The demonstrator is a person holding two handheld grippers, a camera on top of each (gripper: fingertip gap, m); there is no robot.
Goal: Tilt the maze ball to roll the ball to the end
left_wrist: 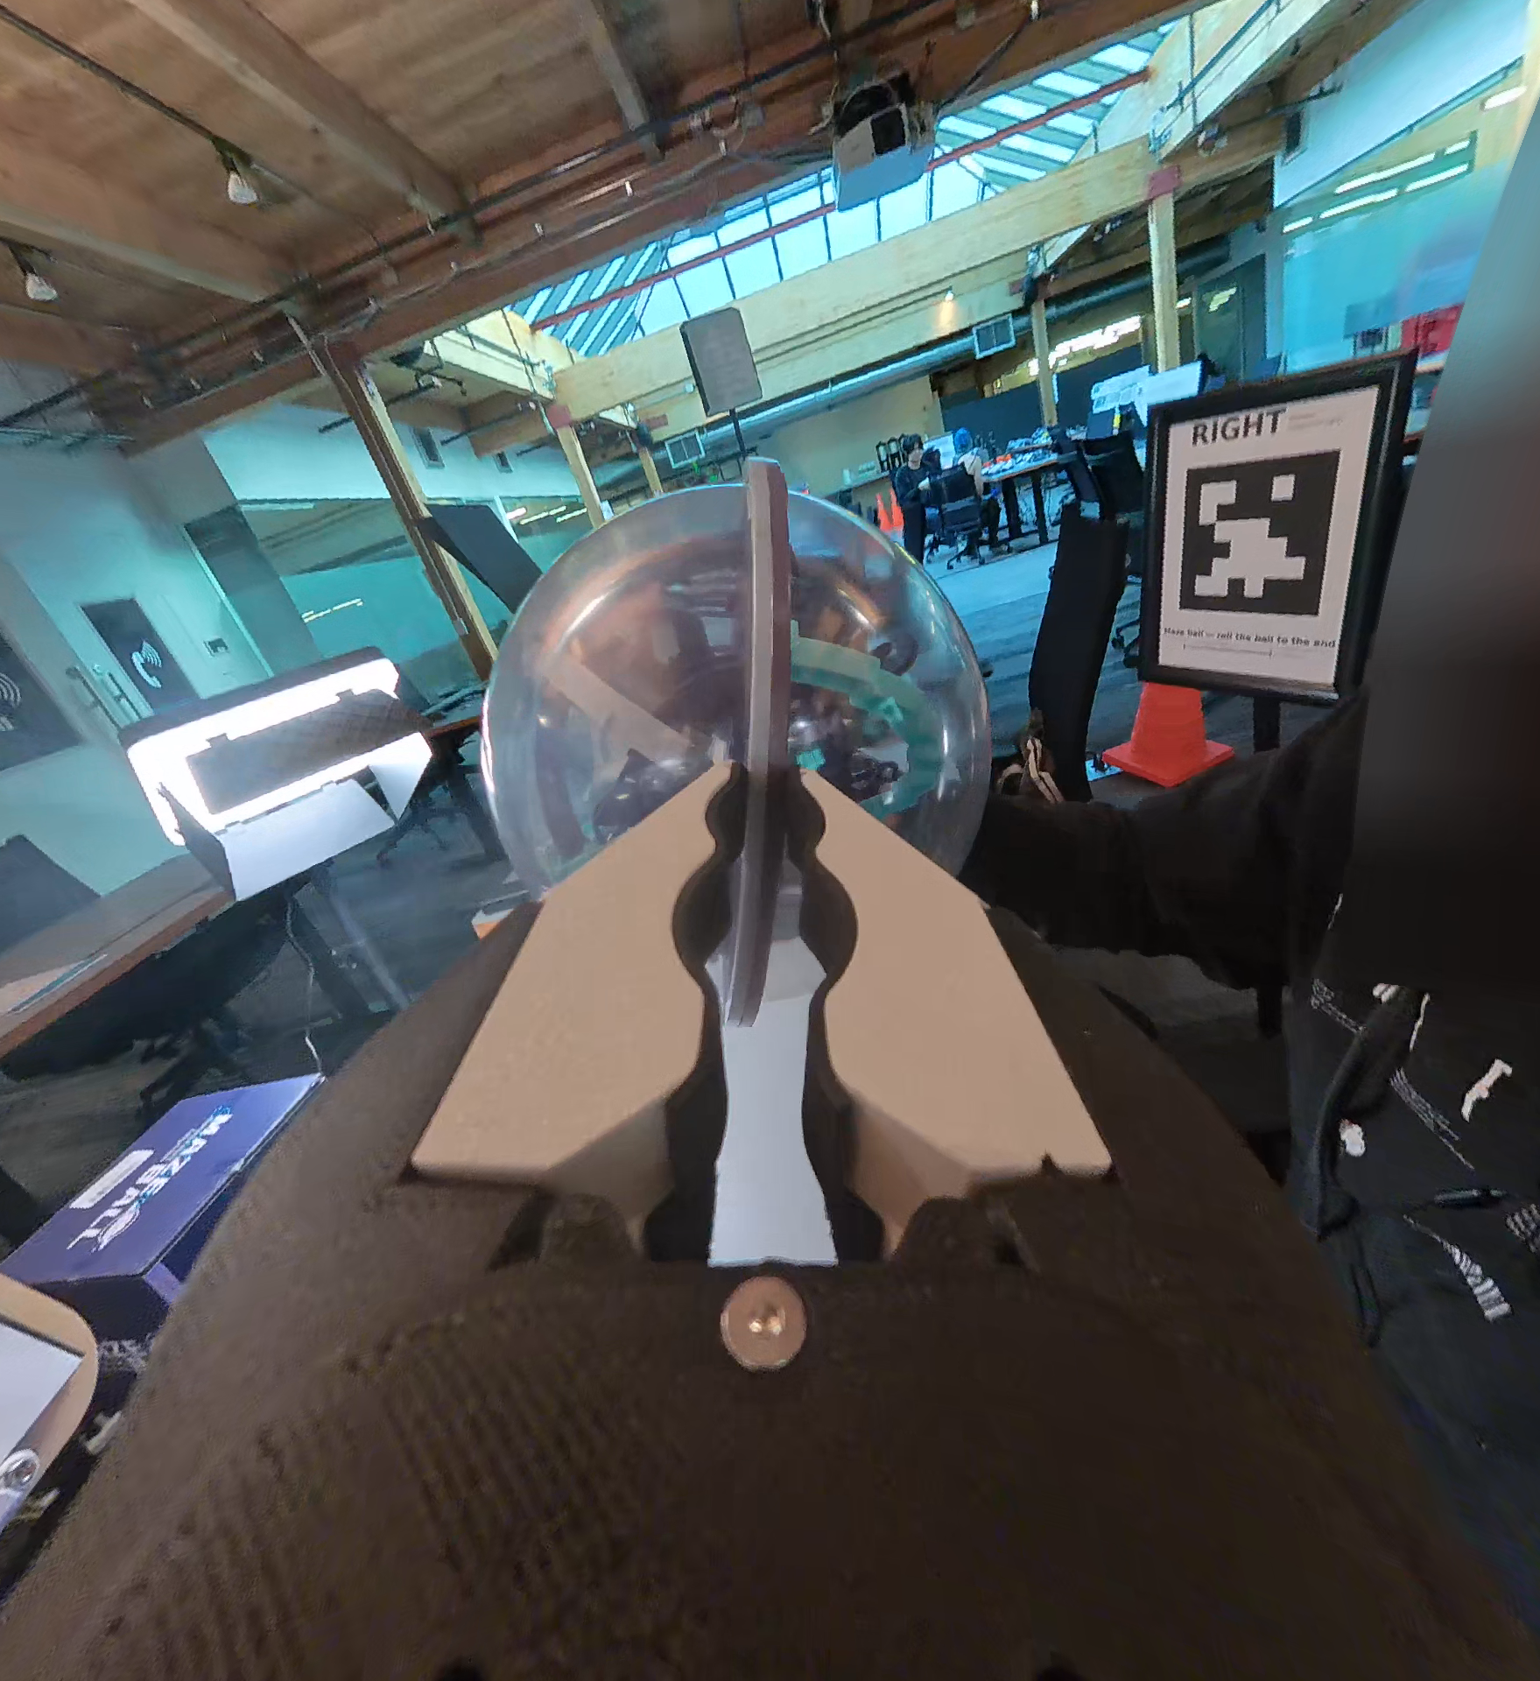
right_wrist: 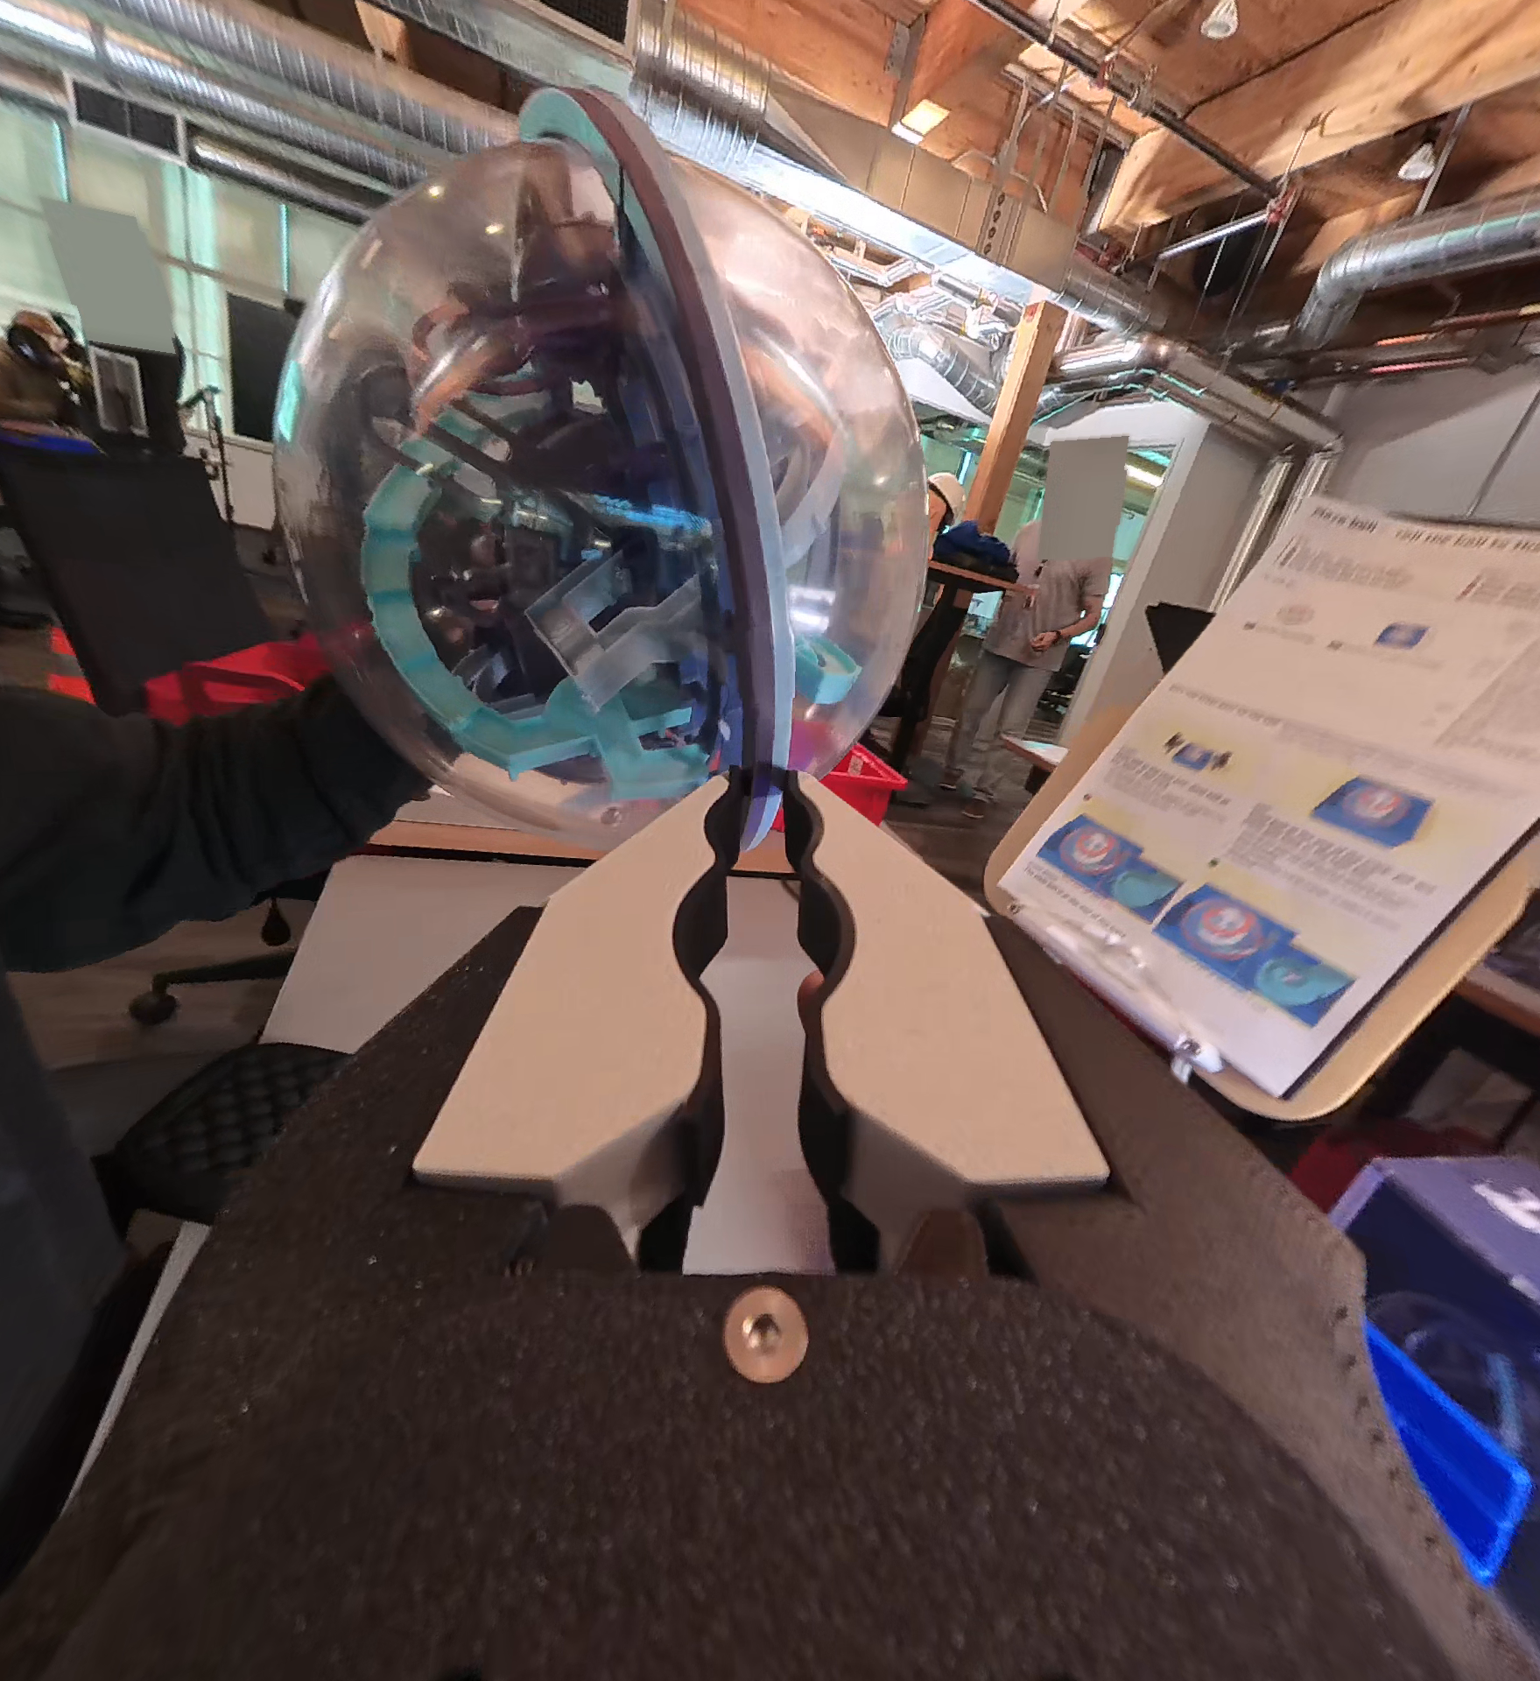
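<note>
While both grippers (left_wrist: 764, 782) (right_wrist: 759, 784) clamp its rim, the maze ball (right_wrist: 511, 509) hangs aloft.

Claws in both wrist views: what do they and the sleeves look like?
Each claw, left and right, has two pale grey wedge-shaped fingers with wavy black inner pads, on a textured black body with one silver screw. The sleeve is black; the black garment beside it carries white markings.

Open-plan workshop-style office in a converted industrial hall: exposed timber beams (left_wrist: 202, 136), skylights (left_wrist: 839, 227), silver ventilation ducts (right_wrist: 1430, 246), long desks (left_wrist: 1011, 482) with office chairs (left_wrist: 1084, 619), orange cones (left_wrist: 1168, 737), glass-walled phone booths (left_wrist: 125, 664).
</note>
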